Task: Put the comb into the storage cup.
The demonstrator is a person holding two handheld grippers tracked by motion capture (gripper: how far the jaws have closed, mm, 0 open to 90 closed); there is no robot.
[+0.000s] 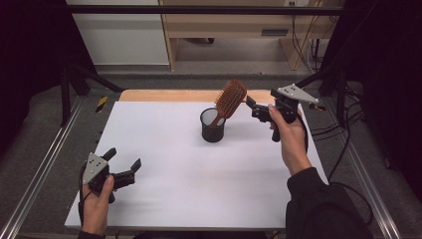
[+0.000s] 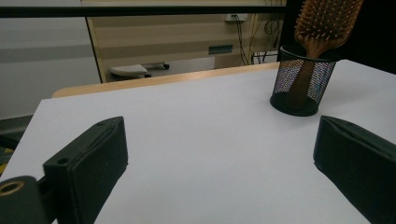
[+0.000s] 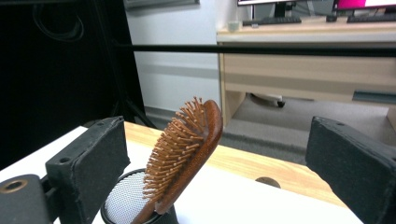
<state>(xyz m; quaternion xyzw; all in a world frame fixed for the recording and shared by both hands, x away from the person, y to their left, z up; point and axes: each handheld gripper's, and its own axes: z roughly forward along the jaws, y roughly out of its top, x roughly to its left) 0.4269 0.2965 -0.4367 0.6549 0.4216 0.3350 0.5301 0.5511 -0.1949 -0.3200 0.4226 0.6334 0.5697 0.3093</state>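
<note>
1. High view: a brown wooden paddle hairbrush [image 1: 230, 98] stands handle-down in a small black wire-mesh cup [image 1: 213, 125], its bristled head leaning up and to the right over the rim. The cup sits on the white rectangular tabletop [image 1: 184, 174], toward the far middle. The right gripper [image 1: 250, 105] is held above the table just to the right of the brush head, jaws spread wide and holding nothing, close to the brush but apart from it. The left gripper [image 1: 123, 159] hovers near the table's near left corner, well away from the cup, jaws also spread and empty.

2. Left gripper view: the two black jaws stand wide apart over bare white tabletop [image 2: 196, 140]. The mesh cup [image 2: 303, 79] with the hairbrush [image 2: 327, 23] stands farther off, at upper right.

3. Right gripper view: the jaws stand wide apart, and the hairbrush [image 3: 187, 140] rises tilted between them from the mesh cup [image 3: 122, 200], touching neither jaw.
</note>
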